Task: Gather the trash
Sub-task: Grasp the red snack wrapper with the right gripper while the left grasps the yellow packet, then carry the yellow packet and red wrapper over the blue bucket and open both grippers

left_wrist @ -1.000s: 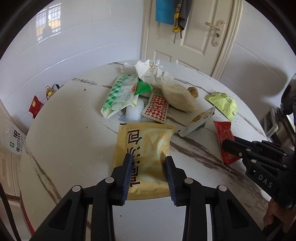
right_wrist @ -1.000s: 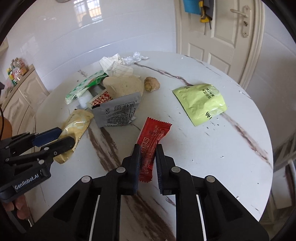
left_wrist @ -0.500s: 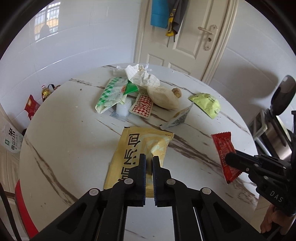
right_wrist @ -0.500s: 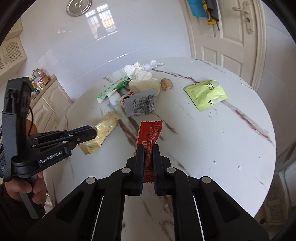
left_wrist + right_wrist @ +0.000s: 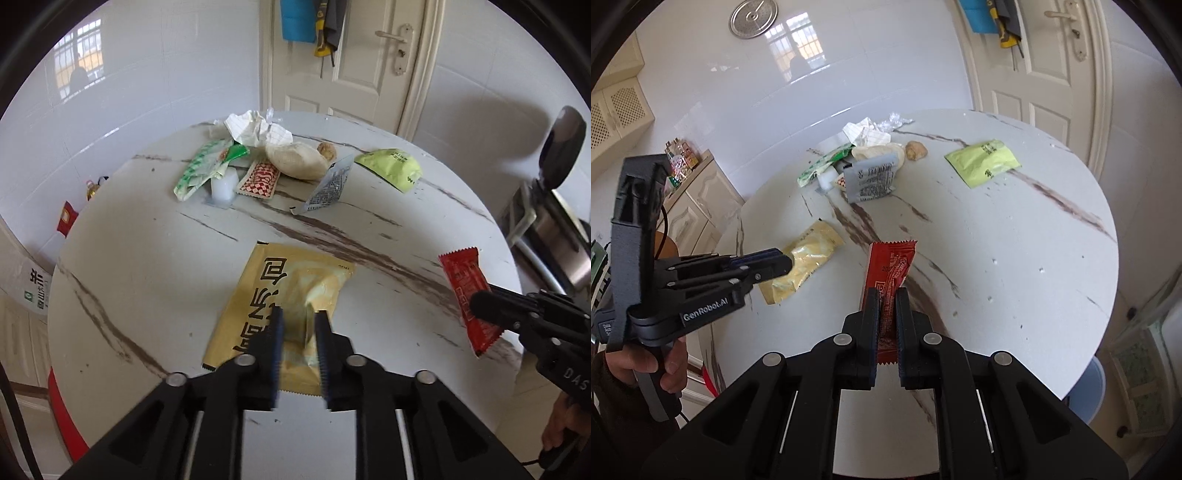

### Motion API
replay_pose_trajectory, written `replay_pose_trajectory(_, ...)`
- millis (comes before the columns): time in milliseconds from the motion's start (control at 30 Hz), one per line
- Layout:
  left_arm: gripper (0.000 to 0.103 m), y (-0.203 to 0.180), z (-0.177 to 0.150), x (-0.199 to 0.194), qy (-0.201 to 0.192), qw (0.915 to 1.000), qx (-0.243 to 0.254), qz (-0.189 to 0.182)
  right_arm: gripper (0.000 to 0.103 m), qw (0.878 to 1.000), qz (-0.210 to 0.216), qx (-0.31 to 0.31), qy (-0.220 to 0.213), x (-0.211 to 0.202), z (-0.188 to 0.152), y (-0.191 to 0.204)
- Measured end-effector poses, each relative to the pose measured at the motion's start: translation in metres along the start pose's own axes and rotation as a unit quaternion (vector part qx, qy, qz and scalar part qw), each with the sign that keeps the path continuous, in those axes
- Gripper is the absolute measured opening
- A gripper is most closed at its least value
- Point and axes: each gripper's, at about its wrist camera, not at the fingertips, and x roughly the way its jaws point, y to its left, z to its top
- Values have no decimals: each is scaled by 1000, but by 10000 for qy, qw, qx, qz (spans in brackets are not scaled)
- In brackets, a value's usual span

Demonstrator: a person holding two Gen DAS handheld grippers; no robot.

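My left gripper (image 5: 298, 321) is shut on a yellow snack packet (image 5: 273, 295) and holds it above the round marble table (image 5: 147, 258). The packet also shows in the right wrist view (image 5: 805, 258), pinched at its near end. My right gripper (image 5: 887, 299) is shut on a red wrapper (image 5: 890, 266), lifted off the table. The red wrapper also shows in the left wrist view (image 5: 467, 291) at the right.
More trash lies at the table's far side: crumpled paper (image 5: 258, 127), a green-white bag (image 5: 207, 164), a red patterned sachet (image 5: 260, 177), a beige lump (image 5: 295, 162), a silver packet (image 5: 328, 186), a lime-green pouch (image 5: 982, 162). A steel bin (image 5: 554, 236) stands at the right.
Both grippers have risen and pulled back, carrying the yellow packet and the red wrapper up off the table. The left gripper closed on the packet a second ago.
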Motion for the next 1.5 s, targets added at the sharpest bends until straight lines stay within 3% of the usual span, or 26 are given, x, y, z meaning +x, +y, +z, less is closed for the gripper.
replay_pose_trajectory(33, 64, -2, 0, 3, 55, 9999, 37, 92, 8, 10000, 23, 20, 11, 0, -2, -1)
replay_pose_trajectory(67, 73, -3, 0, 6, 68, 9998, 83, 190, 8, 10000, 30, 25, 19, 1, -3, -2)
replay_pose_trajectory(133, 71, -8, -1, 13, 59, 9990, 168, 415, 8, 10000, 49, 26, 5, -1, -3, -2)
replay_pose_trajectory(167, 69, -7, -1, 15, 41, 9993, 135, 342, 8, 10000, 61, 19, -2, -1, -3, -2)
replay_pose_trajectory(233, 45, -4, 0, 18, -26, 10000, 15, 91, 8, 10000, 68, 15, -11, 0, -3, -1)
replay_pose_trajectory(300, 29, -6, 1, 16, -33, 9998, 82, 204, 8, 10000, 90, 33, -11, 1, -3, -2)
replay_pose_trajectory(433, 18, -7, -1, 12, -106, 9996, 113, 227, 8, 9999, 135, 59, -17, 3, -3, -2)
replay_pose_trajectory(667, 13, -23, 4, -14, -349, 9984, 9, -445, 8, 9996, 207, 81, -184, -11, -5, -5)
replay_pose_trajectory(1000, 13, -135, 38, -34, -495, 9882, 683, -1278, 8, 9945, -137, 535, -885, -93, -25, -65)
replay_pose_trajectory(1267, 13, -251, 49, 5, -80, 9726, 1393, -1860, 8, 9818, -828, 1308, -1101, -150, -64, -156)
replay_pose_trajectory(1500, 13, -312, 64, 63, 391, 9625, 1767, -2021, 13, 9701, -1028, 1879, -1143, -159, -82, -230)
